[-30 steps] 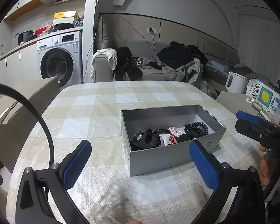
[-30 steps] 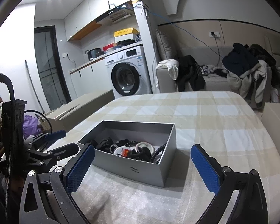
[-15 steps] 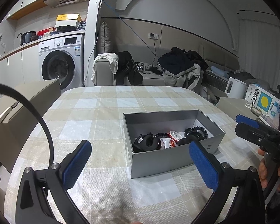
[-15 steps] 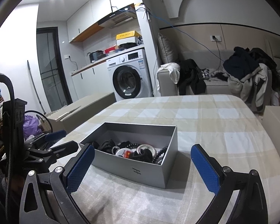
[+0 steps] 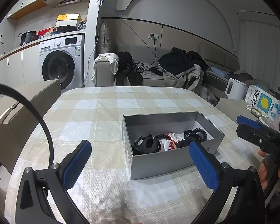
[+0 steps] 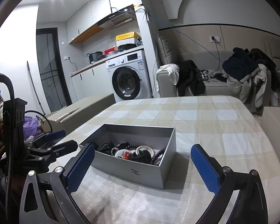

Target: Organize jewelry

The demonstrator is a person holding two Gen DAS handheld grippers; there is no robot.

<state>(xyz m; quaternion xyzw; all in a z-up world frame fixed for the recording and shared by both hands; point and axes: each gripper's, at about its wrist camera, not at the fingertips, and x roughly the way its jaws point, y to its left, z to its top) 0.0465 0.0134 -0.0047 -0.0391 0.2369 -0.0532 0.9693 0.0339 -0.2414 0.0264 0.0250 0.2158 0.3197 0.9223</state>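
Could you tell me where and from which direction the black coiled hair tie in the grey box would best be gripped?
Probably from straight above. The black coiled hair tie lies near the far right end of the grey box, on top of the other pieces and below the walls, so a sideways approach is blocked. Pinch one stretch of its exposed loop, a finger on either side of the coil. The right gripper, open, seems nearer.

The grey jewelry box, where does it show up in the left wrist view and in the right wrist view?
Left wrist: grey jewelry box sits right of centre on the checked tablecloth.
Right wrist: the box sits just left of centre, lower half.
Shared landmark: the washing machine behind the table in both views.
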